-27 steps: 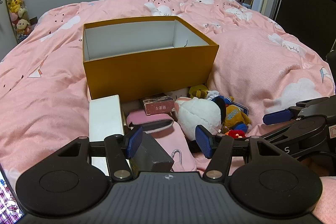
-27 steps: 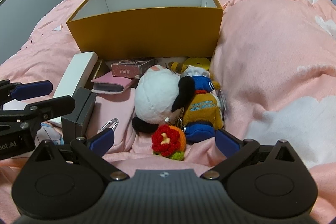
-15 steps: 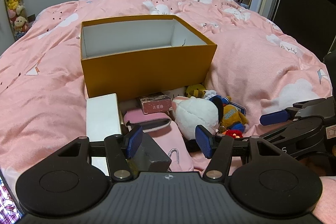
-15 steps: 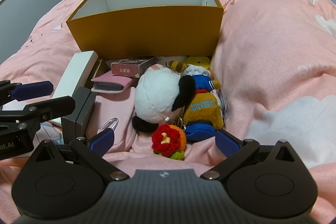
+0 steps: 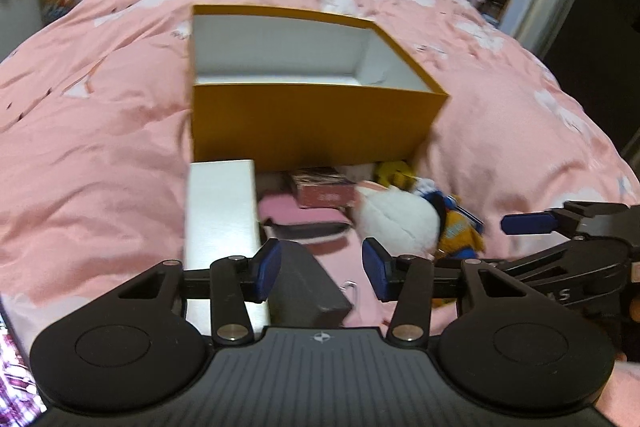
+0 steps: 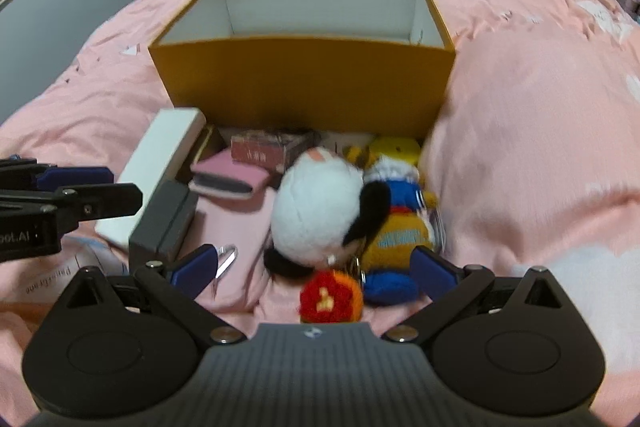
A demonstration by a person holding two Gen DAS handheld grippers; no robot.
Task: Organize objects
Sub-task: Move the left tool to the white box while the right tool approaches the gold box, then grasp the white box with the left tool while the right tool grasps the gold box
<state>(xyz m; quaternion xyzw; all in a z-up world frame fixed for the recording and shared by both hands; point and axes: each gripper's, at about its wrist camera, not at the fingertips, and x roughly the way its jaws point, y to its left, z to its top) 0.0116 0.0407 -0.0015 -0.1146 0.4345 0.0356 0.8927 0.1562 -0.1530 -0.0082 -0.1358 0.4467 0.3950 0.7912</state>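
- Pink duvet (image 5: pixel 100 155) — soft, rumpled cotton with white cloud shapes; it covers the whole bed and bulges up at the right.
- White box (image 5: pixel 220 211): long, flat, hard-edged carton with a smooth matte face, lying at the left of the pile, its far end just short of the orange box's front wall.
- Grey box (image 6: pixel 164 223): small dark rectangular case, matte, just right of the white one and touching it.
- Left gripper (image 5: pixel 320 269): blue pads parted to a middling gap, nothing between them; it hovers over the grey box (image 5: pixel 308 287), contact not clear.
- Orange box (image 5: pixel 312 123): stiff open-topped cardboard, mustard outside, white inside, standing upright on the duvet behind the clutter. No contents visible from either view.
- Pink pouch (image 6: pixel 230 179): soft fabric with a dark opening, lying flat; a small maroon printed carton (image 6: pixel 266 149) sits behind it against the orange wall.
- Metal carabiner (image 6: pixel 226 259): shiny clip lying on pink cloth beside the right gripper's left pad.
- White plush (image 6: pixel 316 207): round, fuzzy, with a black ear — the largest soft toy, at the centre of the pile.
- Red crochet flower (image 6: pixel 330 297): knitted, yellow centre, nearest the camera.
- Duck plush (image 6: pixel 400 227): yellow-orange body, blue cap and feet, pressed against the white plush's right side.
- Right gripper (image 6: pixel 312 273): spread wide, empty; its pads flank the flower and the duck's feet without clearly touching.
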